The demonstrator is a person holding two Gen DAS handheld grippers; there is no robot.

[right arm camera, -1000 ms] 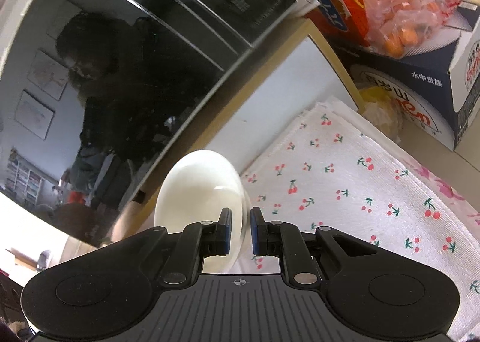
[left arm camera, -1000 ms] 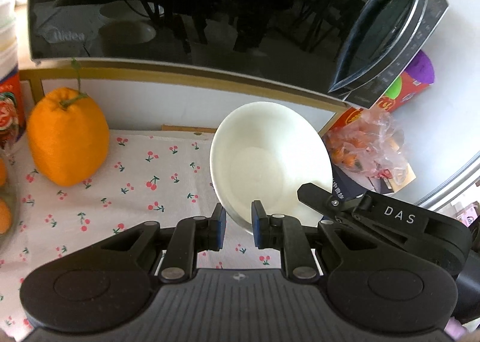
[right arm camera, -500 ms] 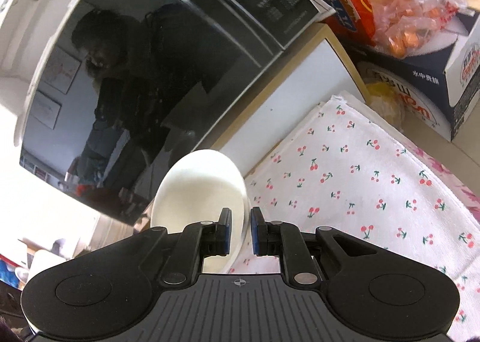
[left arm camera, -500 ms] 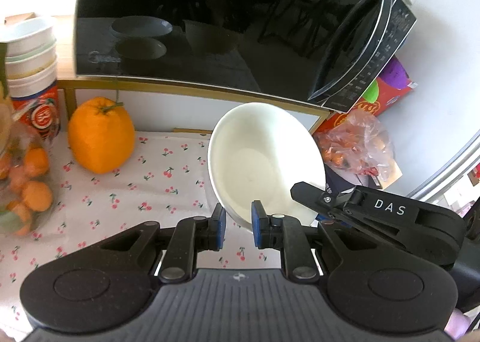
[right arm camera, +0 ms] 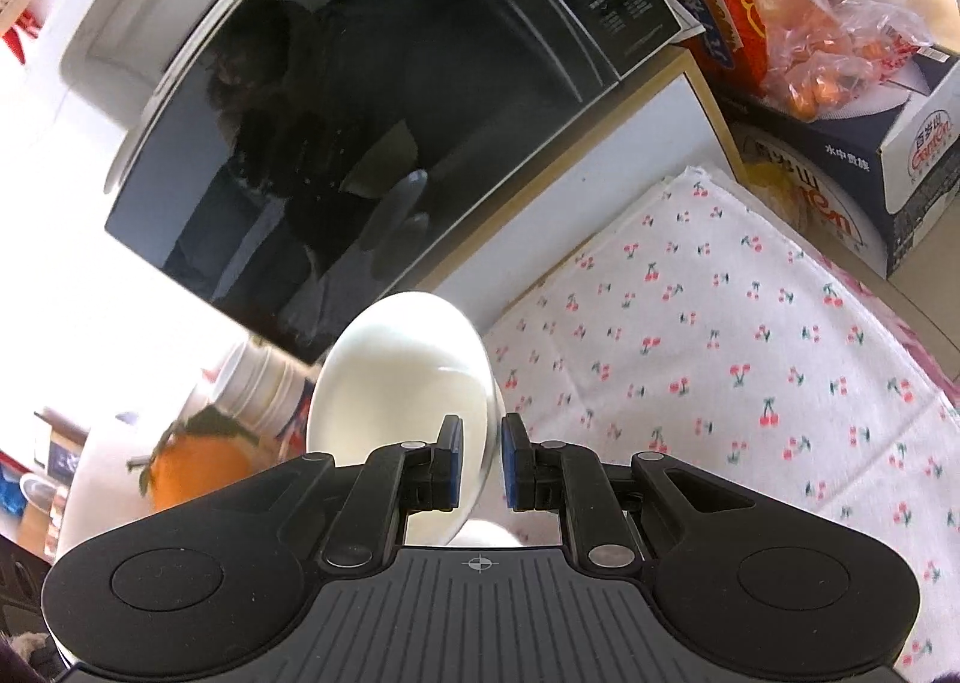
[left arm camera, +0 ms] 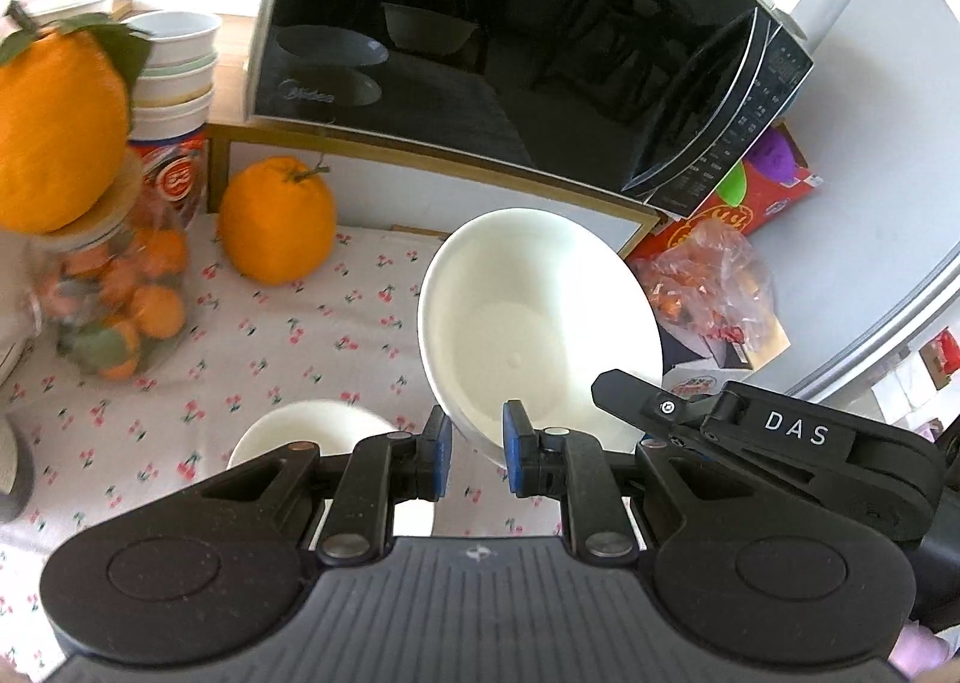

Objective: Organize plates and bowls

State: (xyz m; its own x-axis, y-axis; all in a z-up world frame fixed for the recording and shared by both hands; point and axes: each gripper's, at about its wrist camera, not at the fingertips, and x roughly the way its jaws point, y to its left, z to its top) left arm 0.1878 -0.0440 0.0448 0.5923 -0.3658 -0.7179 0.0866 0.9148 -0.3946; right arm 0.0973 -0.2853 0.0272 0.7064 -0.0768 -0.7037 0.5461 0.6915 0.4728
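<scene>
**Both grippers pinch one white bowl above the cherry cloth**

In our left wrist view, the left gripper (left arm camera: 474, 446) has its blue-padded jaws drawn narrow on the near rim of a white bowl (left arm camera: 528, 317). The bowl is tilted, its hollow turned toward the camera, and it hangs above the cherry-print cloth (left arm camera: 312, 335). The right gripper (left arm camera: 624, 383) reaches in from the right in this same view, its black finger lying against the bowl's right edge.

From the right wrist camera we see the same bowl (right arm camera: 402, 377) edge-on. The right gripper (right arm camera: 479, 464) has its jaws narrow too, with the bowl's rim between the pads.

Below and to the left of the held bowl, a second white bowl (left arm camera: 306, 431) sits on the cloth, partly hidden behind the left gripper's body.

Farther back on the cloth we see an orange (left arm camera: 276, 227) with a stem. To the left stands a clear jar of small oranges (left arm camera: 114, 311) with a larger orange (left arm camera: 54, 125) on its lid, and behind that a stack of paper cups (left arm camera: 174, 77). A black microwave (left arm camera: 498, 47) sits on a raised shelf behind everything. At the right, a plastic bag of snacks (left arm camera: 714, 287) lies on a box, beside a red carton (left arm camera: 744, 203).
</scene>
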